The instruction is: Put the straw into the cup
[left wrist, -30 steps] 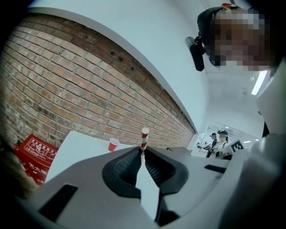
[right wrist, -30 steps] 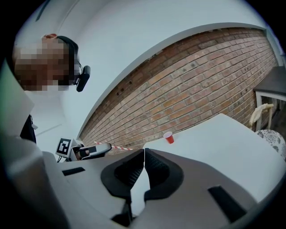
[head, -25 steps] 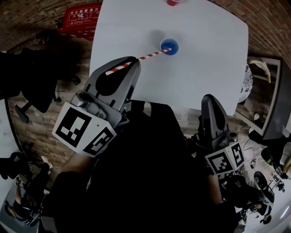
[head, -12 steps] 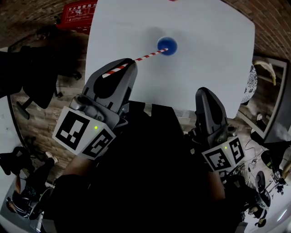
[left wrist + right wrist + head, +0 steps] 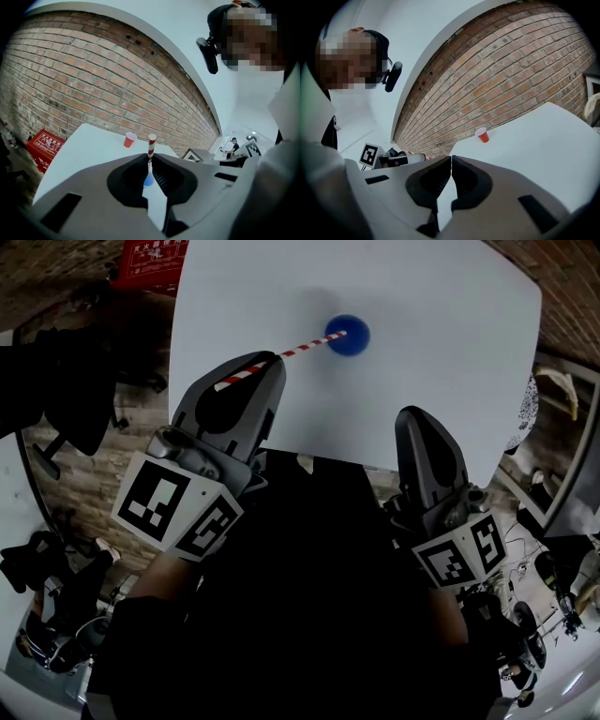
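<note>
My left gripper (image 5: pixel 267 367) is shut on a red-and-white striped straw (image 5: pixel 298 348), which slants up and right from its jaws. The straw's far tip reaches the rim of the blue cup (image 5: pixel 348 336) standing on the white table (image 5: pixel 441 352); I cannot tell whether the tip is inside. In the left gripper view the straw (image 5: pixel 151 149) rises between the closed jaws of the left gripper (image 5: pixel 149 165), with the blue cup (image 5: pixel 148 179) just behind. My right gripper (image 5: pixel 418 432) is shut and holds nothing, near the table's front edge. In the right gripper view the right gripper (image 5: pixel 451 164) shows its jaws pressed together.
A red cup (image 5: pixel 130 139) stands at the table's far side near the brick wall, also seen as the red cup (image 5: pixel 482 135) in the right gripper view. A red box (image 5: pixel 148 261) sits on the floor left of the table. Chairs and clutter surround it.
The view has shifted slightly; cup and straw now sit a little lower in the head view. The straw tip stays at the cup rim. Both grippers hold the same pose.
</note>
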A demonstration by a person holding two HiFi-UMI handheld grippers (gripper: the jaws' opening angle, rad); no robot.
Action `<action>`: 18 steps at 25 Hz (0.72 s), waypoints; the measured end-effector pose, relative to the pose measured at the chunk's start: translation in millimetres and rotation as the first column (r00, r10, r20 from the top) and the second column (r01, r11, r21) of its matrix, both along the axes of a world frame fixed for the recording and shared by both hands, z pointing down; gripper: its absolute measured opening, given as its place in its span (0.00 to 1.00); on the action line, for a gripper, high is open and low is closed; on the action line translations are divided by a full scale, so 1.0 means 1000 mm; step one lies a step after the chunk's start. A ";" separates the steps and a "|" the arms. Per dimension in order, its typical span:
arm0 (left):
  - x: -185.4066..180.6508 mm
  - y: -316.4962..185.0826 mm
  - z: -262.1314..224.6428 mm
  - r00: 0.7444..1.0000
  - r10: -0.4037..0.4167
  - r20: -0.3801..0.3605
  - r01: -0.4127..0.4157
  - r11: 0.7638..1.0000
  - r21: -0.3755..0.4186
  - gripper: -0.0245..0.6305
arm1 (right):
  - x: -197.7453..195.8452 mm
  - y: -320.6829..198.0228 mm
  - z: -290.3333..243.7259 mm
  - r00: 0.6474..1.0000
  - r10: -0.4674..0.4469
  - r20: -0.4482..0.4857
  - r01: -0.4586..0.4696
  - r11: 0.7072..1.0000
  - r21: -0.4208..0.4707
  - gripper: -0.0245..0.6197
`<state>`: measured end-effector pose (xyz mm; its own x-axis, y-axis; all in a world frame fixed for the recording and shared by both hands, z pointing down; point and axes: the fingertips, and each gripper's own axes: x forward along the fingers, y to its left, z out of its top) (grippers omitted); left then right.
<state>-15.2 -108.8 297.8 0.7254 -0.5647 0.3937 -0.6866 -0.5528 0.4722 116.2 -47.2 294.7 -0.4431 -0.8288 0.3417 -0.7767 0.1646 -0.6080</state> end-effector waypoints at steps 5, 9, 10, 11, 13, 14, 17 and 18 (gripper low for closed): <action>0.006 -0.011 0.019 1.000 -0.005 0.011 0.005 0.999 -0.034 0.10 | 0.004 -0.012 0.013 1.000 0.000 0.014 0.001 1.000 -0.030 0.08; 0.009 -0.015 0.033 1.000 0.002 0.028 0.000 0.999 -0.043 0.10 | 0.003 -0.018 0.025 1.000 -0.001 0.025 0.002 0.999 -0.047 0.08; 0.010 -0.015 0.036 0.999 0.007 0.042 -0.005 0.999 -0.037 0.10 | 0.003 -0.019 0.027 1.000 -0.002 0.026 0.003 0.999 -0.051 0.08; 0.011 -0.015 0.039 0.998 0.012 0.057 -0.010 0.999 -0.031 0.10 | 0.003 -0.020 0.029 1.000 -0.003 0.026 0.004 0.998 -0.055 0.08; 0.013 -0.015 0.042 0.997 0.019 0.074 -0.017 0.999 -0.028 0.10 | 0.003 -0.021 0.032 1.000 -0.006 0.029 0.008 0.998 -0.063 0.08; 0.015 -0.014 0.044 0.997 0.021 0.075 -0.019 0.999 -0.033 0.10 | 0.003 -0.021 0.033 0.999 -0.008 0.031 0.011 0.998 -0.066 0.08; 0.020 -0.013 0.051 0.996 0.026 0.080 -0.022 0.999 -0.044 0.10 | 0.004 -0.018 0.038 0.999 -0.014 0.038 0.017 0.997 -0.078 0.08; 0.021 -0.013 0.054 0.996 0.029 0.085 -0.025 0.999 -0.046 0.10 | 0.004 -0.018 0.040 0.999 -0.015 0.041 0.019 0.996 -0.082 0.08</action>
<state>5.7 -122.0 352.1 0.7026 -0.5257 0.4796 -0.7107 -0.5515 0.4367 119.8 -65.1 334.7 -0.4716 -0.7908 0.3902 -0.7491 0.1257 -0.6505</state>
